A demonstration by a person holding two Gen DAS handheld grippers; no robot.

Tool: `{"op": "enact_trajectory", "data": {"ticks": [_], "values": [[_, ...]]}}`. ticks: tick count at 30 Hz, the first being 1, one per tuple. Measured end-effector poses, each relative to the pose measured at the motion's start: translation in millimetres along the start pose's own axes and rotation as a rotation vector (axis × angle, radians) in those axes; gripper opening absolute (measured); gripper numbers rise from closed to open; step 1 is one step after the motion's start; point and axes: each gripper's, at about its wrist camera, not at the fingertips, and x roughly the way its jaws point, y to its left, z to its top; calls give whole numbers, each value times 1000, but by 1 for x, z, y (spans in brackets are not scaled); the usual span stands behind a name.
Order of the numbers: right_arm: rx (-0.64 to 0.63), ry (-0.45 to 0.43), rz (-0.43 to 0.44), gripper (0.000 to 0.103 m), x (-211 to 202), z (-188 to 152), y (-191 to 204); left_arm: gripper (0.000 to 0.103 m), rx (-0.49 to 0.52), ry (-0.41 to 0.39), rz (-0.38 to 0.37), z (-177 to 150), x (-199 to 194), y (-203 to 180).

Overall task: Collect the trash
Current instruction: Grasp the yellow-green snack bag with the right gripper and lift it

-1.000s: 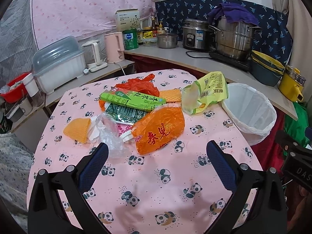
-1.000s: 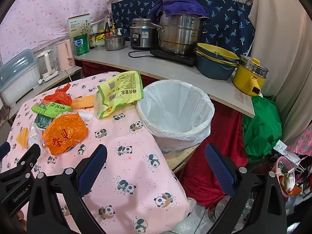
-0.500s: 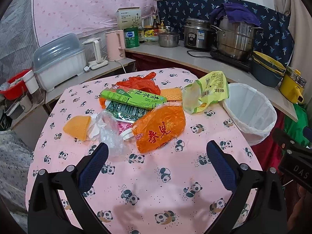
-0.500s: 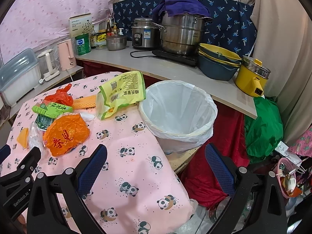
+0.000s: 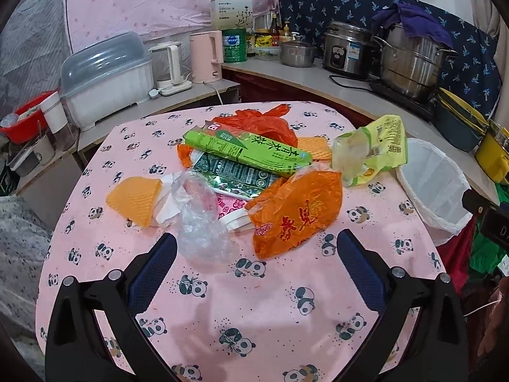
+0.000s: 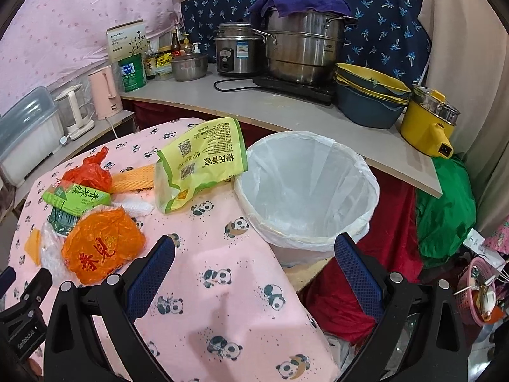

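On the panda-print tablecloth (image 5: pixel 254 312), the left gripper (image 5: pixel 254 254), jaws spread and empty, has edged closer to the clear plastic bag (image 5: pixel 200 222) just ahead, while the right gripper (image 6: pixel 254 254), also spread, faces the lined bin (image 6: pixel 305 191), so nothing is collected yet.

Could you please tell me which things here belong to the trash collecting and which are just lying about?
Job:
orange bag
clear bag
green wrapper
yellow-green pouch
red bag
bin

Lying about:
steamer pot
rice cooker
pink kettle
yellow pot
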Motion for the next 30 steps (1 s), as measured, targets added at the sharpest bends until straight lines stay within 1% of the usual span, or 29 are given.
{"op": "enact_trajectory", "data": {"ticks": [3, 7, 13, 15, 17, 18, 21, 22, 23, 24, 25, 26, 28, 30], "values": [[-21, 3, 4, 96, 23, 12, 14, 96, 1, -3, 9, 4, 9, 4], [-47, 36, 41, 96, 62, 26, 38, 96, 5, 16, 6, 12, 24, 7], [-50, 57, 74, 96, 105, 46, 72, 96, 8, 34, 11, 22, 42, 12], [-50, 72, 91, 94, 118, 51, 82, 96, 3, 45, 10, 25, 48, 13], [-57, 84, 97, 87, 131, 55, 92, 96, 1, 49, 7, 27, 53, 14], [-62, 86, 95, 85, 137, 57, 97, 96, 0, 52, 5, 27, 56, 14], [-63, 100, 101, 71, 153, 60, 107, 96, -1, 66, -6, 26, 62, 16], [-58, 107, 108, 59, 158, 60, 109, 96, -1, 72, -9, 25, 63, 15], [-54, 118, 116, 42, 162, 60, 110, 96, 0, 77, -10, 25, 65, 16], [-47, 129, 138, 34, 166, 58, 111, 96, -1, 81, -13, 24, 67, 17], [-39, 136, 159, 16, 167, 57, 110, 96, -4, 84, -18, 24, 68, 17], [-30, 144, 163, 9, 166, 56, 109, 96, -8, 86, -22, 24, 69, 18], [-12, 132, 177, 5, 159, 54, 105, 96, -15, 85, -30, 24, 70, 20], [3, 114, 198, 4, 146, 52, 97, 96, -19, 81, -35, 24, 69, 20]]}}
